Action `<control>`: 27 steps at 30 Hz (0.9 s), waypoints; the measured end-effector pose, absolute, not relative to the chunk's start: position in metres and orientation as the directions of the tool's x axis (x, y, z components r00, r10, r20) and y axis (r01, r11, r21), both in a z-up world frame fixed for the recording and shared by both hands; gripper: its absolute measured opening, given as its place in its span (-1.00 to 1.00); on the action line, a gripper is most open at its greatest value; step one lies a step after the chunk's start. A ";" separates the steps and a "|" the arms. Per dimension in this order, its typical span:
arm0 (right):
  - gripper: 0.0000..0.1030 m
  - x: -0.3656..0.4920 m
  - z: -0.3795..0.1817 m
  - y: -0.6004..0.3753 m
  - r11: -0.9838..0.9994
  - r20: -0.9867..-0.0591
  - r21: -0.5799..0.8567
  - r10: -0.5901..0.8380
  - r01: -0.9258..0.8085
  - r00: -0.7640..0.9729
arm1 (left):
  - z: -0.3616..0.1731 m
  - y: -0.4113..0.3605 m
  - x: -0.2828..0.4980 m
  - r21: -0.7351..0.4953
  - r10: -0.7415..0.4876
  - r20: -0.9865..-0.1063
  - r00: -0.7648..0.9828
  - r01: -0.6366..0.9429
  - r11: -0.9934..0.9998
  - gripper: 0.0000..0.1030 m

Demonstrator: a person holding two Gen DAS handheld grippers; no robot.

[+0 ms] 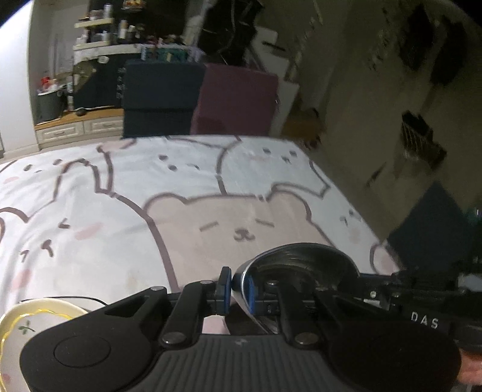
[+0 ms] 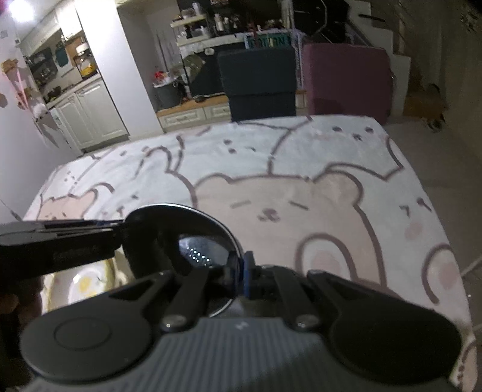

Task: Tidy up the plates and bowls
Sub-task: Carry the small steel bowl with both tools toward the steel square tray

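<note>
Left tongs: pressed onto the rim of a dark metal bowl, one blue pad outside the rim and one inside; the rim is pinched between them.
Right tongs: pinched on the opposite rim of the same dark metal bowl; the blue pads are seen tight against the thin edge.
Bowl position: held between both tongs above the bedspread, tilted so that its shiny inside is turned toward the right wrist camera; a reflection of small lights is seen in its bottom.
Second gripper in each view: the right gripper's black body is seen at the right edge of the left wrist view, and the left gripper's body at the left edge of the right wrist view.
White dish: a pale dish with a yellow rim and a small green sprig is seen low at the left, resting on the bedspread, partly hidden by the gripper body.
Same dish, right view: seen below the left gripper, just beside the bowl; blurred.
Bedspread pattern: white and pink bears outlined in brown.
Beyond the bed: a dark blue block and a purple block stand side by side.
Far back: cluttered shelves and white cabinets are seen.
</note>
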State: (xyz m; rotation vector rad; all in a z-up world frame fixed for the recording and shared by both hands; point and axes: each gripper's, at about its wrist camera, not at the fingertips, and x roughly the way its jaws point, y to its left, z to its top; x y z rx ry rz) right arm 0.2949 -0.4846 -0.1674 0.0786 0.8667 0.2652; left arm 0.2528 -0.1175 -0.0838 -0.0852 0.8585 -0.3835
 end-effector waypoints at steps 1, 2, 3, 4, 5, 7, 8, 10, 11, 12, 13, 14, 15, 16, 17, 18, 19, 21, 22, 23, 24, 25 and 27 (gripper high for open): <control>-0.92 0.293 -0.172 -0.488 0.966 -0.748 0.172 0.256 -0.194 0.612 | -0.089 -0.121 0.253 -0.218 -0.361 -0.731 0.578 0.303 0.928 -0.78; -0.92 0.291 -0.176 -0.491 0.967 -0.753 0.171 0.252 -0.189 0.608 | -0.094 -0.124 0.254 -0.211 -0.359 -0.742 0.566 0.311 0.927 -0.78; -0.92 0.291 -0.180 -0.493 0.968 -0.760 0.173 0.249 -0.183 0.601 | -0.099 -0.127 0.254 -0.204 -0.357 -0.752 0.555 0.319 0.925 -0.78; -0.92 0.291 -0.184 -0.494 0.969 -0.767 0.172 0.244 -0.176 0.594 | -0.104 -0.129 0.255 -0.198 -0.354 -0.761 0.543 0.326 0.924 -0.79; -0.92 0.291 -0.188 -0.496 0.971 -0.774 0.169 0.238 -0.171 0.586 | -0.110 -0.131 0.255 -0.192 -0.350 -0.772 0.530 0.332 0.924 -0.79; -0.91 0.295 -0.197 -0.494 0.973 -0.793 0.157 0.226 -0.168 0.565 | -0.120 -0.132 0.257 -0.183 -0.343 -0.790 0.508 0.338 0.923 -0.80; -0.91 0.295 -0.200 -0.493 0.974 -0.802 0.150 0.220 -0.170 0.555 | -0.124 -0.134 0.257 -0.180 -0.341 -0.796 0.500 0.342 0.922 -0.81; -0.91 0.296 -0.209 -0.489 0.975 -0.820 0.133 0.208 -0.176 0.534 | -0.131 -0.135 0.259 -0.176 -0.337 -0.809 0.482 0.348 0.921 -0.81; -0.91 0.298 -0.212 -0.487 0.976 -0.826 0.126 0.202 -0.178 0.527 | -0.133 -0.136 0.260 -0.175 -0.337 -0.813 0.476 0.351 0.920 -0.81; -0.91 0.299 -0.214 -0.485 0.977 -0.831 0.120 0.197 -0.178 0.520 | -0.136 -0.137 0.261 -0.174 -0.336 -0.816 0.471 0.355 0.919 -0.81; -0.91 0.301 -0.216 -0.484 0.977 -0.837 0.116 0.193 -0.177 0.513 | -0.137 -0.137 0.261 -0.172 -0.336 -0.818 0.466 0.359 0.917 -0.81; -0.91 0.302 -0.219 -0.483 0.978 -0.841 0.112 0.188 -0.176 0.507 | -0.138 -0.139 0.262 -0.170 -0.336 -0.821 0.461 0.364 0.916 -0.81; -0.91 0.305 -0.222 -0.482 0.979 -0.846 0.109 0.184 -0.175 0.501 | -0.140 -0.140 0.262 -0.169 -0.335 -0.823 0.458 0.367 0.915 -0.81; -0.91 0.305 -0.222 -0.482 0.979 -0.849 0.107 0.181 -0.174 0.496 | -0.141 -0.140 0.263 -0.168 -0.336 -0.825 0.454 0.371 0.913 -0.81; -0.91 0.306 -0.222 -0.482 0.980 -0.854 0.105 0.177 -0.171 0.489 | -0.142 -0.142 0.264 -0.169 -0.338 -0.826 0.450 0.374 0.912 -0.81; -0.91 0.305 -0.220 -0.482 0.980 -0.858 0.104 0.174 -0.168 0.483 | -0.144 -0.142 0.264 -0.170 -0.339 -0.828 0.447 0.377 0.911 -0.81; -0.91 0.306 -0.221 -0.482 0.981 -0.862 0.103 0.171 -0.165 0.478 | -0.145 -0.144 0.265 -0.169 -0.339 -0.828 0.446 0.379 0.910 -0.81; -0.91 0.307 -0.224 -0.484 0.982 -0.866 0.101 0.167 -0.161 0.471 | -0.146 -0.145 0.266 -0.167 -0.340 -0.829 0.445 0.384 0.908 -0.81; -0.91 0.308 -0.224 -0.485 0.982 -0.867 0.100 0.165 -0.160 0.470 | -0.146 -0.146 0.266 -0.166 -0.341 -0.828 0.445 0.385 0.908 -0.81; -0.91 0.308 -0.225 -0.485 0.982 -0.868 0.099 0.164 -0.159 0.468 | -0.146 -0.147 0.266 -0.165 -0.340 -0.829 0.444 0.386 0.907 -0.81; -0.91 0.309 -0.226 -0.486 0.983 -0.870 0.098 0.161 -0.157 0.466 | -0.146 -0.148 0.267 -0.164 -0.340 -0.829 0.444 0.388 0.907 -0.80; -0.91 0.311 -0.227 -0.487 0.983 -0.872 0.096 0.159 -0.156 0.462 | -0.147 -0.148 0.267 -0.162 -0.338 -0.830 0.443 0.389 0.907 -0.80; -0.92 0.313 -0.230 -0.486 0.984 -0.877 0.091 0.152 -0.154 0.455 | -0.148 -0.149 0.268 -0.158 -0.334 -0.832 0.442 0.390 0.907 -0.80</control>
